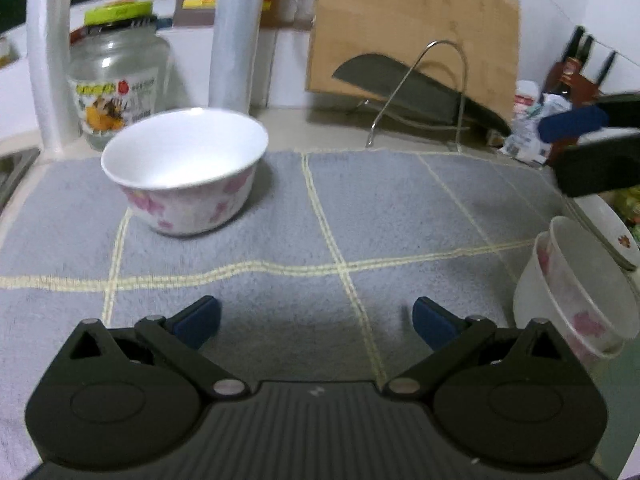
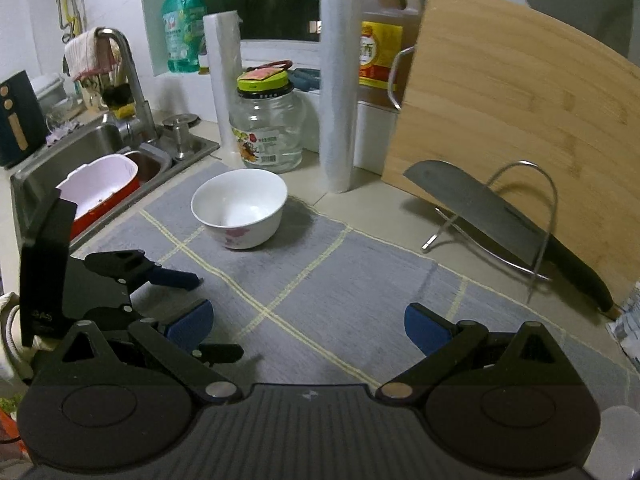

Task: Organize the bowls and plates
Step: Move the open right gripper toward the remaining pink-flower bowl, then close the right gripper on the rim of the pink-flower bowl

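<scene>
Blue pads tip both tools, and both stand spread wide with nothing between them. Nearest in the left wrist view, the left tool [image 1: 316, 322] hangs low over the grey mat [image 1: 380, 208] that covers the worktop, its fingers pointing toward the back wall. From it the lone bowl [image 1: 184, 170], white with pink flowers, lies ahead and to the left, upright on the mat with its mouth facing up; being round, it has no long axis to line up with, so only its rim matters for a grip. Off to the right edge of that view a stack of bowls [image 1: 572, 292] sits beside the mat, tilted, with another dish just behind it. The right tool [image 2: 308, 322] is also over the mat, and from its camera the same bowl [image 2: 240, 208] appears farther off, ahead and to the left, with the left tool [image 2: 176, 280] between it and that side of the mat. Judged from this, the left tool is the nearer one to the lone bowl and would need to swing left and forward to close on the rim, while the stack lies on the right tool's side. Farther back stand a glass jar [image 2: 268, 128], a white roll [image 2: 338, 80], a cleaver [image 2: 492, 216] on a wire stand, and a wooden board [image 2: 532, 100] against the wall.
</scene>
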### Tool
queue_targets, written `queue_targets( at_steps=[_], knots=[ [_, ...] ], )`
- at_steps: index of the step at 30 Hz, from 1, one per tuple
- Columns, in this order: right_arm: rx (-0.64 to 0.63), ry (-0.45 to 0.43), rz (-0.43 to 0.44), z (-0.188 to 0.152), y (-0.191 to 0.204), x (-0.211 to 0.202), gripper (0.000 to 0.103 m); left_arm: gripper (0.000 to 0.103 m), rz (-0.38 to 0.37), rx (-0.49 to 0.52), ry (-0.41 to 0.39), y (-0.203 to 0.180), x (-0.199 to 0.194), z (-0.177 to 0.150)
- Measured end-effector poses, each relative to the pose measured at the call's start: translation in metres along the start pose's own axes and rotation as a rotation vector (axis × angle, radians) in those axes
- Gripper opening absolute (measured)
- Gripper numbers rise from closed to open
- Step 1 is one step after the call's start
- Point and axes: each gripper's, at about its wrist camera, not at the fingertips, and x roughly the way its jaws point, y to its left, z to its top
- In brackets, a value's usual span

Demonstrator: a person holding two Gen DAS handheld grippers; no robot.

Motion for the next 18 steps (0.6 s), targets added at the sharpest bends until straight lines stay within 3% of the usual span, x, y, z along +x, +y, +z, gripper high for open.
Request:
queue_targets(
  at_steps=[7, 18],
  knots=[
    [-0.041, 0.017, -0.003, 0.02, 0.017, 0.018, 0.103, 0.102, -0.07, -0.006, 0.004, 0.016, -0.007, 0.005],
    [-0.125, 0.048, 0.038, 0.047, 0.036, 0.052, 0.103, 0.102, 0.042, -0.031, -0.004, 0.049, -0.003, 0.013]
  ],
)
